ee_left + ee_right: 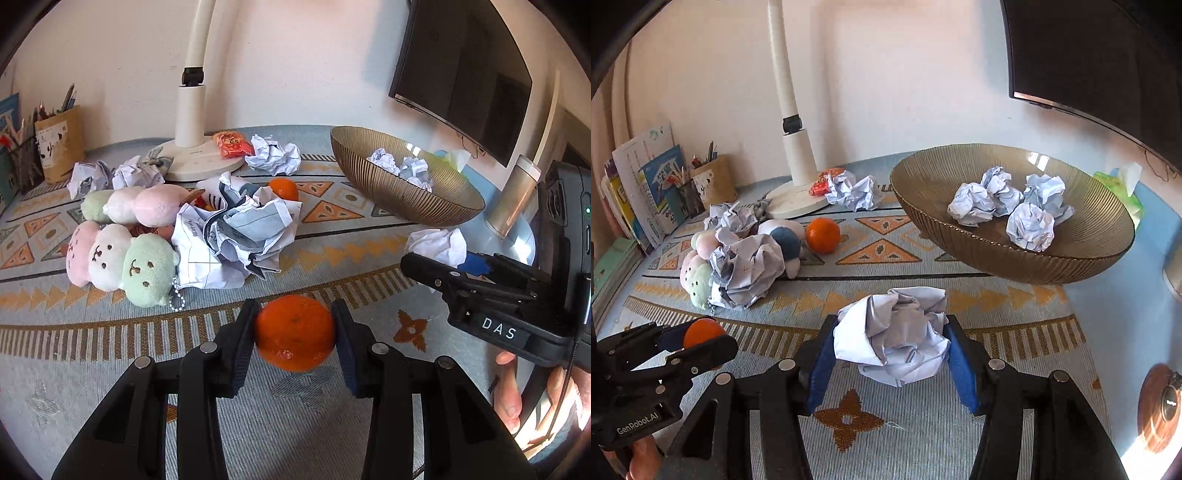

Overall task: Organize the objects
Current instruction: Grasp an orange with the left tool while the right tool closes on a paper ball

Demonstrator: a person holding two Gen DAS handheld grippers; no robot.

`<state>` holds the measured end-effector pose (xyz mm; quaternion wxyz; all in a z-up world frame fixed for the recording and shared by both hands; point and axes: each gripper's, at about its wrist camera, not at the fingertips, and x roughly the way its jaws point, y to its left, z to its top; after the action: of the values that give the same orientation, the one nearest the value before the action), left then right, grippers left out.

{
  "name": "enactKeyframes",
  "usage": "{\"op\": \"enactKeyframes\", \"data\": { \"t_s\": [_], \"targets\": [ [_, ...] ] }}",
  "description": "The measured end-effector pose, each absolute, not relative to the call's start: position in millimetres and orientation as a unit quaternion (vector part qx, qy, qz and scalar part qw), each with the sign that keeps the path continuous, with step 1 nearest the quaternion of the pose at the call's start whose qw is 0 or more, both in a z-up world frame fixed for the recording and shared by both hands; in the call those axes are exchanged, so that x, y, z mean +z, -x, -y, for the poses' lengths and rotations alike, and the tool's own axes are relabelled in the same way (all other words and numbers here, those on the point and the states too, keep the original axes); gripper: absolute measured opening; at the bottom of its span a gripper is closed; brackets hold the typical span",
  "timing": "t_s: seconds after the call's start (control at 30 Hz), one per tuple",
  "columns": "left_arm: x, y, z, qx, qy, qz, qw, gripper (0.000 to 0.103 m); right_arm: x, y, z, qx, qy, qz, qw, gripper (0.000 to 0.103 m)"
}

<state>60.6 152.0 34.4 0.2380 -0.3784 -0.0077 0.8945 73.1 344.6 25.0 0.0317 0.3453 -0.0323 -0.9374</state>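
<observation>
left gripper (294, 334) clamped on orange (294, 332), above the cloth | firm, round, smooth: may roll out, pinch across widest part | right gripper (891, 341) squeezing paper ball (892, 334) near bowl (1071, 264) | light, crushable, grips anywhere

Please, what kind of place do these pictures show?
Probably a study desk at home. A white desk lamp stands at the wall, beside it books and a holder of pencils. A dark screen hangs above, and a patterned cloth covers the surface.
</observation>
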Motion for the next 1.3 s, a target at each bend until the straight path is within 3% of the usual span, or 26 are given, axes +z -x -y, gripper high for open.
{"op": "enactKeyframes", "data": {
  "t_s": [0.27,1.3],
  "targets": [
    [33,-61,-153,0.894,0.384,0.007,0.232,0.037,28,-81,-330,-0.945,-0.327,-0.008,0.029,0.054],
    [34,-61,-152,0.895,0.379,0.005,0.235,0.037,26,-78,-335,-0.943,-0.332,0.002,0.023,0.061]
  ]
}}
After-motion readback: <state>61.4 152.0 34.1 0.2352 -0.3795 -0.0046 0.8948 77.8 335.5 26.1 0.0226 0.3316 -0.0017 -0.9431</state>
